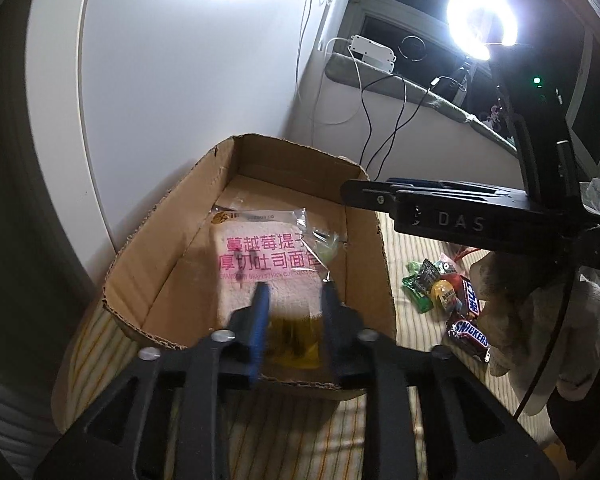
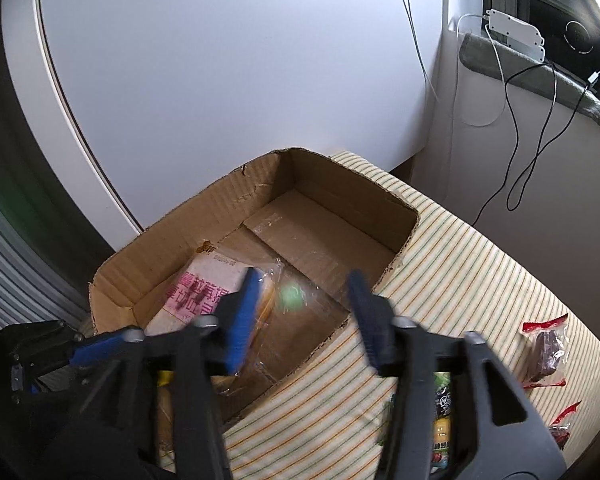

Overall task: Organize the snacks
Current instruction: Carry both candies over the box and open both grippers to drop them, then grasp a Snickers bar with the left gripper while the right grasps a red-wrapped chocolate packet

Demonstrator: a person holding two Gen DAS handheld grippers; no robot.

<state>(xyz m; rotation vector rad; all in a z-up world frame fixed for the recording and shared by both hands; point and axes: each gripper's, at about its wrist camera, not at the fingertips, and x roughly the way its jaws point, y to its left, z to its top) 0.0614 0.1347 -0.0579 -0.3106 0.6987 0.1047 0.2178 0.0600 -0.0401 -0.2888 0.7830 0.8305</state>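
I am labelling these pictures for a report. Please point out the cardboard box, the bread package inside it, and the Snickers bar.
cardboard box (image 1: 168, 240), left wrist view, on its left inner wall.
bread package (image 1: 268, 256), left wrist view, on the pink printed label.
Snickers bar (image 1: 469, 332), left wrist view, on the wrapper's logo.

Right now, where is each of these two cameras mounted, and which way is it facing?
Left wrist: rides the left gripper, looking down into the cardboard box at the bread packet; the right gripper and a gloved hand show.
Right wrist: rides the right gripper, looking down over the box's near corner; the left gripper shows.
Both share the box, the bread and the striped cloth.
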